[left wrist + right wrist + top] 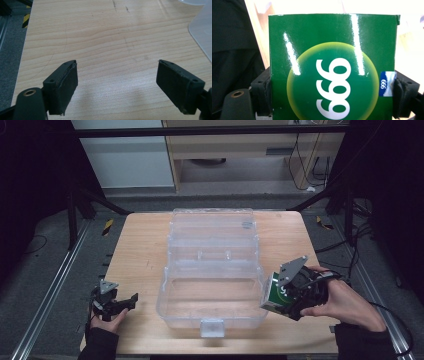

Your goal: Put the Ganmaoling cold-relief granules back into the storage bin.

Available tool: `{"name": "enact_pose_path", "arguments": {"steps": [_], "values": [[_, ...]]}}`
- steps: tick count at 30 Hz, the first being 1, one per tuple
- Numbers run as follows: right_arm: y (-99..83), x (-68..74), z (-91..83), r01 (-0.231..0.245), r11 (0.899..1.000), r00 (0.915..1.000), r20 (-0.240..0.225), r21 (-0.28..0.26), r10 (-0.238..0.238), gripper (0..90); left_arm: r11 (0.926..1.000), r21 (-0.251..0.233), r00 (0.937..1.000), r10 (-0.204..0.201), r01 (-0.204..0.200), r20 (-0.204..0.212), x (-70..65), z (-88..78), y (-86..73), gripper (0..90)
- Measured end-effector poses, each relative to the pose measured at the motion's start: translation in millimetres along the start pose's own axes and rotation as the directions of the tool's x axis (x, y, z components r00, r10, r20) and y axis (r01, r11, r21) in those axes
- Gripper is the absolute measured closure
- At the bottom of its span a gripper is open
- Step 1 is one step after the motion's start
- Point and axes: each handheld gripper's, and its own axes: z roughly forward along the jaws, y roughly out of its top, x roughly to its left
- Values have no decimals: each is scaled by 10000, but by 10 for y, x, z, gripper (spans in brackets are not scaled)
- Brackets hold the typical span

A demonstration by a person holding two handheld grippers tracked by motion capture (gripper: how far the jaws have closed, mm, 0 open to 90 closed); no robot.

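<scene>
A clear plastic storage box stands open in the middle of the wooden table, its lid folded back. My right gripper is at the box's right front corner, shut on a green carton printed with white "999". In the right gripper view the green carton sits squeezed between both black pads. My left gripper rests open near the table's front left edge, apart from the box. Its jaws in the left gripper view stand wide over bare wood, with nothing between the fingers.
A corner of the clear box shows at the right of the left gripper view. Metal rails run along both sides of the table on grey floor. Cabinets and cables stand beyond the far edge.
</scene>
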Motion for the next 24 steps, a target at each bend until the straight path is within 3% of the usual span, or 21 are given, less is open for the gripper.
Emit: {"name": "enact_pose_path", "arguments": {"steps": [10,24], "values": [[247,-63,109,224,9988,9996,-130,-446,-230,159,10000,-15,10000,-13,13,-3,7,2,4,170],[532,-96,323,575,9970,9972,-444,-519,-598,158,10000,-13,10000,-12,12,-12,10,9,5,171]]}}
